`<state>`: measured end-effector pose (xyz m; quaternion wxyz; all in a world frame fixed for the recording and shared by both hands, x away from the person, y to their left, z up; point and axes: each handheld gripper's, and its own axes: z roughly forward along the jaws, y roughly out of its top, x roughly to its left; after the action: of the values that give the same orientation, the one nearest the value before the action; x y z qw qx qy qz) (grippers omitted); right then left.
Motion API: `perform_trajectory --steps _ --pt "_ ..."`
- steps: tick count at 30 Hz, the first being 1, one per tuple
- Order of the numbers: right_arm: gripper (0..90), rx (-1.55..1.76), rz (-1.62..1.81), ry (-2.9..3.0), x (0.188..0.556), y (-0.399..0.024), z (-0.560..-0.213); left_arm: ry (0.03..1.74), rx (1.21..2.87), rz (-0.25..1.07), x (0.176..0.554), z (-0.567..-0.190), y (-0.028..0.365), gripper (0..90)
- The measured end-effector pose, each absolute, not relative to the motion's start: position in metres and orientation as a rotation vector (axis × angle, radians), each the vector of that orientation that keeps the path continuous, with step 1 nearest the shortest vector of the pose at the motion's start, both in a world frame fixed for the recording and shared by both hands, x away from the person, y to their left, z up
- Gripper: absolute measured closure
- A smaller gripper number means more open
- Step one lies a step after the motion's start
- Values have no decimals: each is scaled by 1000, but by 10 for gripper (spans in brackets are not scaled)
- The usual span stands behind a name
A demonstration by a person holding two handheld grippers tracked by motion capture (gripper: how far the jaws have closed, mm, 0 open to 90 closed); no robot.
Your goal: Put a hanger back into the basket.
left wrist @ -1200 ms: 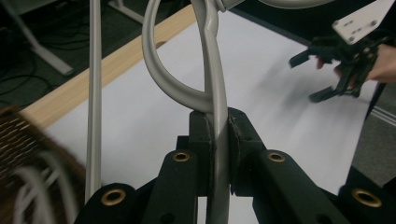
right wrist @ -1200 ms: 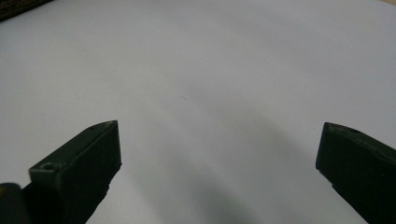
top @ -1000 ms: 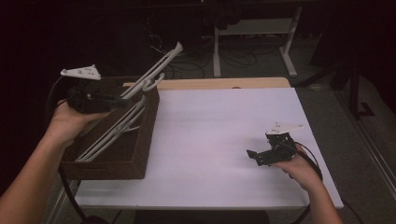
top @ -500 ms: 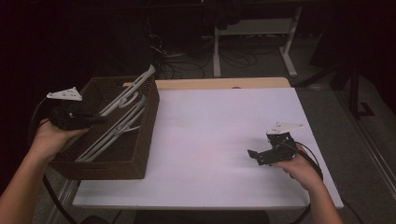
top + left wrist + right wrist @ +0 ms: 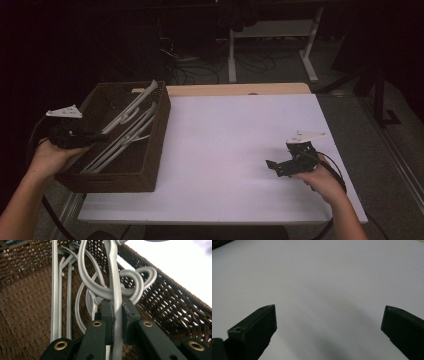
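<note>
Hanger (image 5: pixel 115 290) lower in basket (image 5: pixel 145 165), apparently

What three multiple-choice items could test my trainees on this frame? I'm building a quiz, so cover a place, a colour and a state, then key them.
1. Where is the wicker basket?
A. the table's left edge
B. its centre
C. the floor

2. What colour are the hangers?
A. red
B. black
C. pale grey

3. How do the right gripper's jaws stand?
A. clamped on a hanger
B. wide apart over the white tabletop
C. shut on nothing

Key: A, seen in the high view; C, plain against brown weave; B, right gripper view shows bare table between them.
</note>
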<state>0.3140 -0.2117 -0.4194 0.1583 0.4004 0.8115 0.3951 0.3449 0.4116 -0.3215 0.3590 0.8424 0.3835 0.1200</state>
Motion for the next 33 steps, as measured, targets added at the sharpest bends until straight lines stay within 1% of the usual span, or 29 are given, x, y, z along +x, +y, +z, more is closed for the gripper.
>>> perform_trajectory --steps 6,8,10,11,13,16,20,24,29,33 --pt "0 1142 1131 2324 314 -210 -419 1035 2226 265 353 -342 405 816" --pt "0 1140 1131 2326 314 -210 -419 1057 2243 279 356 -349 403 796" --pt "0 1137 1132 2325 314 -210 -419 1077 2232 336 356 -349 404 616" --pt "0 1136 1132 2326 314 -210 -419 1082 2211 335 356 -347 406 564" --pt "0 1136 1133 2324 314 -210 -418 1093 2178 346 355 -345 410 477" --pt "0 1132 1134 2323 314 -211 -417 1082 2137 342 353 -342 412 395" --pt "0 1124 1140 2323 313 -211 -414 1034 2053 332 349 -335 409 299" --pt "0 1106 1144 2332 311 -210 -408 967 1995 319 342 -324 395 229" --pt "0 1067 1173 2346 307 -206 -397 870 1952 303 334 -313 370 181" --pt "0 1037 1197 2362 303 -203 -388 809 1936 267 328 -312 348 139"
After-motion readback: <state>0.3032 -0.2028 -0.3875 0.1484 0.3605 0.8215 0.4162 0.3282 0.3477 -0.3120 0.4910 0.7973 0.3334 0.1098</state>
